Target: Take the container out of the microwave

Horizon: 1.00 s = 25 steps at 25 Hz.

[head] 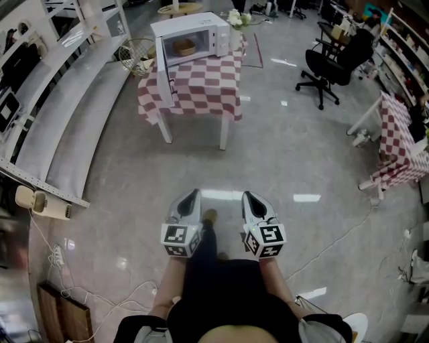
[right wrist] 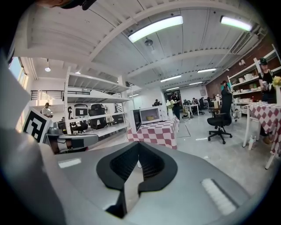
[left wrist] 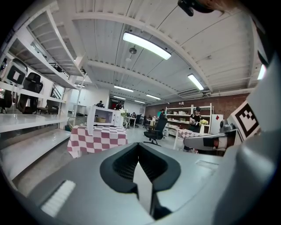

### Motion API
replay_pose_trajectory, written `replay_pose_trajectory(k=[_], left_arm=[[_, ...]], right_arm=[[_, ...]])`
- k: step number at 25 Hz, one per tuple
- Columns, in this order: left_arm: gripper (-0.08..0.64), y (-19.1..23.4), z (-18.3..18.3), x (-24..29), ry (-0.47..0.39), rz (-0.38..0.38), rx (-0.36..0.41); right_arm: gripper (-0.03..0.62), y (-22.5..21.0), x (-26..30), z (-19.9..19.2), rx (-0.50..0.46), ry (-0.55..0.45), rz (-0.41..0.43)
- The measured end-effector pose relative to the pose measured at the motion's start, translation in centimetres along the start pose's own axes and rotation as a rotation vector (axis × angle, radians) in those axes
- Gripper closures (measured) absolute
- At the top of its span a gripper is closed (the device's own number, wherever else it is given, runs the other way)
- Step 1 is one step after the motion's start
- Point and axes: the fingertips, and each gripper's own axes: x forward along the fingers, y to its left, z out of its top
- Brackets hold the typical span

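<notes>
A white microwave (head: 191, 39) stands on a red-and-white checked table (head: 201, 87) far ahead, its door (head: 163, 70) swung open to the left. Inside sits a tan container (head: 184, 47). My left gripper (head: 195, 194) and right gripper (head: 247, 195) are held side by side close to my body, well short of the table, both shut and empty. The left gripper view shows the microwave (left wrist: 105, 117) small in the distance past the shut jaws (left wrist: 138, 147). In the right gripper view the microwave (right wrist: 151, 115) with the container (right wrist: 150, 117) lies beyond the shut jaws (right wrist: 138, 145).
Open grey floor lies between me and the table. Long white shelving (head: 67, 100) runs along the left. A wire basket (head: 137, 55) stands left of the table, and white flowers (head: 236, 19) stand beside the microwave. A black office chair (head: 332, 67) and another checked table (head: 402, 141) are at the right.
</notes>
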Motion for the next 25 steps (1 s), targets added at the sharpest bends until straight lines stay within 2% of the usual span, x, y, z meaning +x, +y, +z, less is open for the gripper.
replay_pose_trajectory(k=[8, 15, 25], left_arm=[[0.551, 1.6, 1.8, 3.4, -0.02, 0.012, 0.002], [0.551, 2.0, 2.5, 6.3, 0.006, -0.038, 0.004], [0.551, 4.5, 3.2, 9.6, 0.025, -0.031, -0.006]], right_arm=[[0.591, -1.6, 3.4, 1.3, 0.012, 0.017, 0.023], [0.591, -2.7, 6.3, 2.5, 0.034, 0.023, 0.046], [0.591, -3.3, 10.7, 3.2, 0.036, 0.055, 0.064]])
